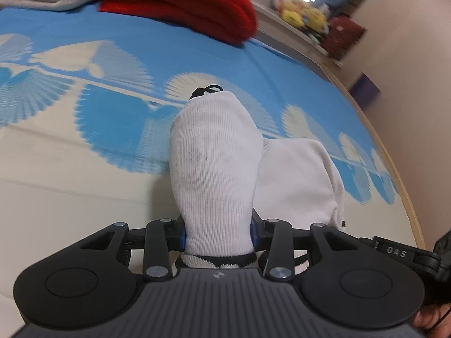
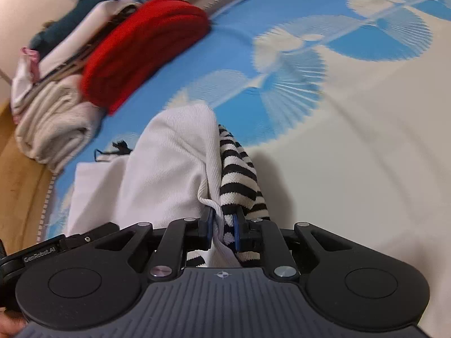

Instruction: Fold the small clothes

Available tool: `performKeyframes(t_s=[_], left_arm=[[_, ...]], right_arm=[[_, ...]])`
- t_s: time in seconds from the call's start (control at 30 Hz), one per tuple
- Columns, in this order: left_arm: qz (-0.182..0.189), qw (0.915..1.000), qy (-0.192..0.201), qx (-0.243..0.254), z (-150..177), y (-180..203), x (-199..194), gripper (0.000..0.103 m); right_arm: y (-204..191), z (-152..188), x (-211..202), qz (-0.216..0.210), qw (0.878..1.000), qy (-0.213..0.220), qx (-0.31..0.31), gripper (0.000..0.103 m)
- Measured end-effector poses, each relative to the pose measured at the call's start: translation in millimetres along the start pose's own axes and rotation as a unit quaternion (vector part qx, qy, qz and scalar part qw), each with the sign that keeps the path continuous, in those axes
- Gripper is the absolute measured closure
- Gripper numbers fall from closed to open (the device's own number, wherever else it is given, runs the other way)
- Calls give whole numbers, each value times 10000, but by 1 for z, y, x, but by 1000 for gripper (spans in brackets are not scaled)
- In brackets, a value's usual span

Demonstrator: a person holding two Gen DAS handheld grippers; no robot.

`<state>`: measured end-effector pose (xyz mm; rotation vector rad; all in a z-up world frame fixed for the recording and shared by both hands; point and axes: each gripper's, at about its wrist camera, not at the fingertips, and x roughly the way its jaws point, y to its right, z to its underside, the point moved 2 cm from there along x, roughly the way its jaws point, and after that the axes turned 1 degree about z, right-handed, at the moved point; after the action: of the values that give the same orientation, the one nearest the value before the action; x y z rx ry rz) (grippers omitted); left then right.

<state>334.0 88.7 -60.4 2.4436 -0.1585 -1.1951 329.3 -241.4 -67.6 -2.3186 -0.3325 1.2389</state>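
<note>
In the left wrist view a white ribbed sock (image 1: 214,169) stands up from my left gripper (image 1: 217,235), whose blue pads press on both its sides near a black-edged cuff (image 1: 220,259). A small black cord (image 1: 207,90) shows at the sock's far tip. More white cloth (image 1: 298,180) lies just right of it on the bed. In the right wrist view my right gripper (image 2: 222,228) is shut on a bunched edge of white ribbed cloth (image 2: 166,169) together with black-and-white striped fabric (image 2: 239,174), which hangs on the right side.
The blue and cream patterned bed sheet (image 1: 84,112) spreads under everything. A folded red garment (image 2: 141,53) and a beige folded one (image 2: 56,129) lie in a pile at the far side. The wooden bed edge (image 1: 394,155), a shelf with plush toys (image 1: 301,14) and a wall are to the right.
</note>
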Motion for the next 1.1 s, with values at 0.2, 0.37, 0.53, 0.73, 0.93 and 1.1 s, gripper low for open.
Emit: performKeyframes(t_s=[0.2, 0.37, 0.53, 0.73, 0.93, 1.1], left_arm=[[-225, 9996, 136, -76, -21, -30, -13, 53], [-886, 9958, 233, 78, -28, -48, -31, 27], [-789, 9925, 180, 918, -18, -32, -51, 27], [-1025, 9791, -751, 1585, 24, -29, -23, 27], [-1008, 9830, -475, 1462, 21, -31, -47, 27], [-939, 9821, -457, 1569, 18, -33, -67, 27]], right_arm=[[-37, -1, 28, -204, 9997, 20, -118, 89], [-46, 0, 45, 109, 9998, -87, -157, 89], [-52, 11, 57, 685, 9962, -186, -505, 89], [-58, 19, 61, 1062, 9918, -152, -689, 86], [-64, 16, 39, 1305, 9895, 191, -588, 66], [-73, 17, 20, 1061, 9905, 96, -871, 48]])
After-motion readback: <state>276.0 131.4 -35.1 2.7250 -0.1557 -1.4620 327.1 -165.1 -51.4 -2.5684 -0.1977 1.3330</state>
